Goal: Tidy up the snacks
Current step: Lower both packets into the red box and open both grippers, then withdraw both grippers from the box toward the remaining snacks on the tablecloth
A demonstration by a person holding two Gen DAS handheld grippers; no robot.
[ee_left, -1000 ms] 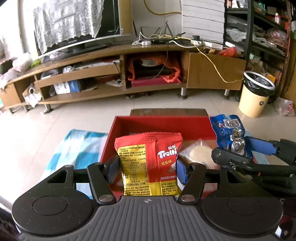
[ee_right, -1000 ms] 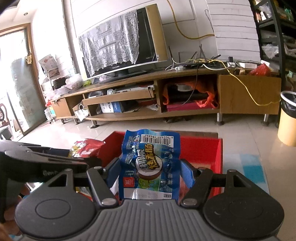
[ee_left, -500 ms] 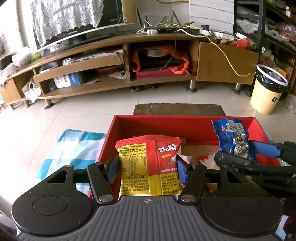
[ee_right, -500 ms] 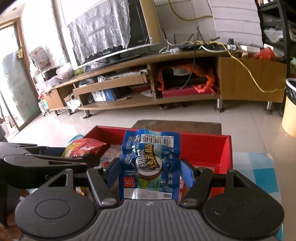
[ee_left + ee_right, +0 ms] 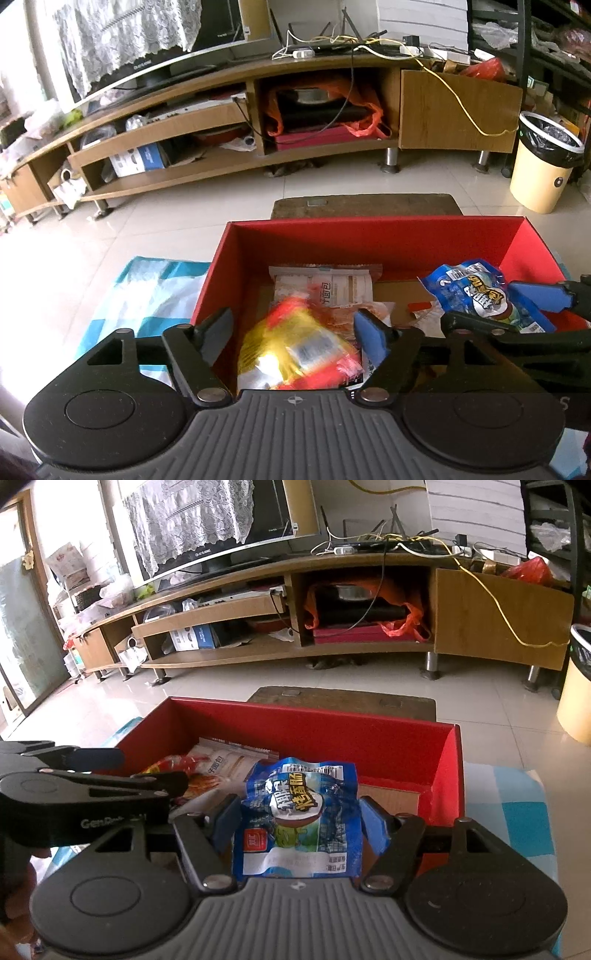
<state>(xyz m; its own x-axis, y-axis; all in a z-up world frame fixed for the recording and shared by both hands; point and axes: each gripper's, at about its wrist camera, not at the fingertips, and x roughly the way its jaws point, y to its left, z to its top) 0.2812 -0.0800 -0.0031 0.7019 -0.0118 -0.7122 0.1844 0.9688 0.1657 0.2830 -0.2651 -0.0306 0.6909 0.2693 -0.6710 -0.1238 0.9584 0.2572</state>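
Trolli packet [image 5: 299, 354] dropped from opening left jaws into red box [image 5: 369, 236] | right jaws grip blue packet [image 5: 299, 819]

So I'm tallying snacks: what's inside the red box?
In the red box: a white packet at the back and a blurred red-and-yellow packet dropping from the opening left gripper. Packets beneath are mostly covered; bare cardboard shows at right.

Two black tools [image 5: 293, 332] [image 5: 297, 823], blue finger pads [image 5: 369, 332], ribbed grey bodies, silver screws.

Snack packets [image 5: 325, 291] in box [image 5: 373, 240]; box on cloth [image 5: 147, 291]; stool [image 5: 365, 206] behind box.
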